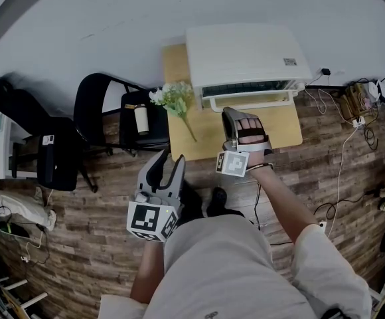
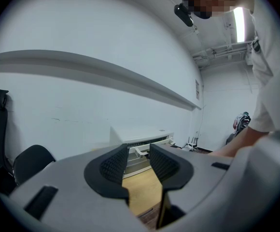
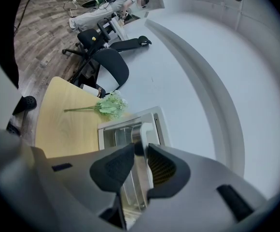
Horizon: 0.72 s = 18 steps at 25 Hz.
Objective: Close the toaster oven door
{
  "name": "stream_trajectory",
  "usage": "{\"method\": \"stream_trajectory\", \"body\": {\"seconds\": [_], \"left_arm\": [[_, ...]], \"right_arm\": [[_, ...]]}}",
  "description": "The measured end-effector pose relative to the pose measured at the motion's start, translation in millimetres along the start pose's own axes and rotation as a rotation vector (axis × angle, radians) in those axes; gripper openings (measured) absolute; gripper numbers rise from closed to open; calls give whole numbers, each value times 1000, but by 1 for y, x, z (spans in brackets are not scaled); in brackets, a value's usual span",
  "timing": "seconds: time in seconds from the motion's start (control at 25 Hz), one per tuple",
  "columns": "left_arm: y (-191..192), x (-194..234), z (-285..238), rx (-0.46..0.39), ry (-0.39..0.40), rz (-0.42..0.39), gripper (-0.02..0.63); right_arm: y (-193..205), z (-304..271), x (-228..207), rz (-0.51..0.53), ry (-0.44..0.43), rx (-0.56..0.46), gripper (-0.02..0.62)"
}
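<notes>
Your right hand-held gripper (image 1: 234, 113) is up against the front of the toaster oven (image 1: 245, 55). Its own view shows the white bar of the door handle (image 3: 143, 132) running between the two dark pads, and the jaws look clenched on that bar, with almost no gap on either side. You hold it from in front and slightly above, pointing a little downward.

The toaster oven stands at the back of the wooden desk (image 1: 202, 145), against the wall. A sprig of artificial flowers (image 1: 174, 98) lies on the desk just to its left. From the head view, the door (image 1: 249, 89) seems to be most of the way up. Its dark glass strip shows under the top edge of the oven, and the handle stands a little proud of the front. The left gripper view also shows the top of the door leaning slightly outward, so I judge it not yet flush with the oven body.

Your left hand-held gripper (image 1: 168, 159) is released and empty. It hangs well back from the desk, near your body, with its jaws apart and only the desk and oven visible between them.

By my reading, the reach and the grasp are done and the door is nearly home. What is left is the last push to seat the door, followed by letting go of the handle.
</notes>
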State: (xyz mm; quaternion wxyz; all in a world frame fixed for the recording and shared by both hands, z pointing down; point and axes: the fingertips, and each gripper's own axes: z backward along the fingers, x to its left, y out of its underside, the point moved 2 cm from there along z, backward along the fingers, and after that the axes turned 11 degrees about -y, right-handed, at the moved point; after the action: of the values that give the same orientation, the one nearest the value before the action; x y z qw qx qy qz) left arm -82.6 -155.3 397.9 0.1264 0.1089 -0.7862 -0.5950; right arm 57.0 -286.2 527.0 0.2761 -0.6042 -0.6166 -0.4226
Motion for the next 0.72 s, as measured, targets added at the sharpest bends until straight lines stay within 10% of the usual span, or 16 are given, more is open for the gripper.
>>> {"method": "stream_trajectory", "body": {"seconds": [0.72], "left_arm": [[0,1,0,-1,0,3,126]], "right_arm": [[0,-12,-14,7,16,11,83]]}}
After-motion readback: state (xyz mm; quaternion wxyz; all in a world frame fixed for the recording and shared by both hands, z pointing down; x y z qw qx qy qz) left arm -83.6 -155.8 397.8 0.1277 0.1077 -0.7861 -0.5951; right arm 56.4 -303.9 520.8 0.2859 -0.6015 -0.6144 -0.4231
